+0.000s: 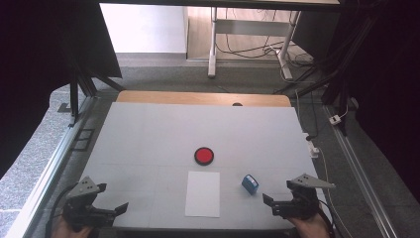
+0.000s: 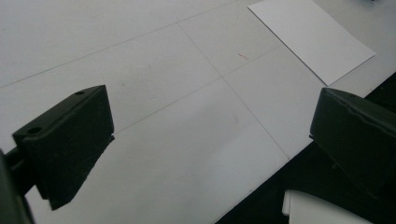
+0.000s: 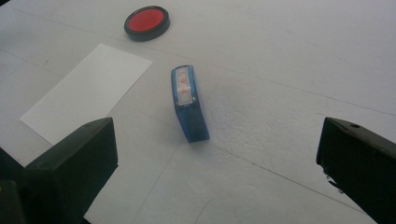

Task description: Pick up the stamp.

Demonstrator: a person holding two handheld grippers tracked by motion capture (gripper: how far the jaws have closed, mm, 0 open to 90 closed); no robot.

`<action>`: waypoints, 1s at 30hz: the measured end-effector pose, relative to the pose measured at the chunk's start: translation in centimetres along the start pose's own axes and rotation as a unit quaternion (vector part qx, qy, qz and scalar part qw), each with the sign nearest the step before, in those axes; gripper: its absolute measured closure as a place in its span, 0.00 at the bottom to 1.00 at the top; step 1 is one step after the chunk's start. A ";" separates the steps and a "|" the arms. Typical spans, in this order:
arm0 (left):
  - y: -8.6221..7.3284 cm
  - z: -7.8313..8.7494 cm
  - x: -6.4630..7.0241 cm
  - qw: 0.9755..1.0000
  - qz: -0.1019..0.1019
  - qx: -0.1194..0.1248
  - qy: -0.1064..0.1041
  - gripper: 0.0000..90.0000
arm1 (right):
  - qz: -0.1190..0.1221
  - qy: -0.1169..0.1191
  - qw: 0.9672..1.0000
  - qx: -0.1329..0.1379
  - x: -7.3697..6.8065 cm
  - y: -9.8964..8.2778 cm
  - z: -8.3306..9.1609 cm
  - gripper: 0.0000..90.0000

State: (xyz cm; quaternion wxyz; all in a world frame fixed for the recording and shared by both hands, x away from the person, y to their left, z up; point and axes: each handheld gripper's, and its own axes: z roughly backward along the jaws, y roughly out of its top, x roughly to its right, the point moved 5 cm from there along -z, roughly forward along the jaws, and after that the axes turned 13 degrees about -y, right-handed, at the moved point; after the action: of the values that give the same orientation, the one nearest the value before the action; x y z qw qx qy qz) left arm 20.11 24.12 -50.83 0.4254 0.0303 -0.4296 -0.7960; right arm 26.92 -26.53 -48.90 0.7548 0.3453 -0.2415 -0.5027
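A round red ink pad (image 1: 203, 155) (image 3: 146, 22) in a black case lies mid-table. Just nearer than it lies a white paper sheet (image 1: 203, 194) (image 2: 310, 37) (image 3: 88, 98). A blue stamp (image 1: 249, 184) (image 3: 189, 102) lies on its side to the right of the sheet. My left gripper (image 1: 113, 197) (image 2: 210, 107) hovers open over bare table at the near left corner, with nothing between its jaws. My right gripper (image 1: 279, 193) (image 3: 217, 140) stands open at the near right, pointing at the stamp a short way ahead and apart from it.
The white table (image 1: 148, 134) ends in a near edge (image 2: 261, 186) right under my left gripper, and a white object (image 2: 317, 210) lies below that edge. A wooden strip (image 1: 198, 97) runs along the far edge. Desk legs and cables (image 1: 257, 49) stand on the floor beyond.
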 end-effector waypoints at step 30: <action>0.1 -0.2 -0.1 1.000 0.006 -0.003 -0.002 0.00 | 0.036 0.021 0.999 -0.029 -0.8 -0.1 -0.6 0.00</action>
State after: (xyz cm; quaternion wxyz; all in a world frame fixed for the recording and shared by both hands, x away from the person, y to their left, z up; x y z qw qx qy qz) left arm 20.34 24.01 -50.93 0.4290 0.0248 -0.4280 -0.7951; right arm 26.96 -25.64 -49.40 0.7873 0.3249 -0.2231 -0.4742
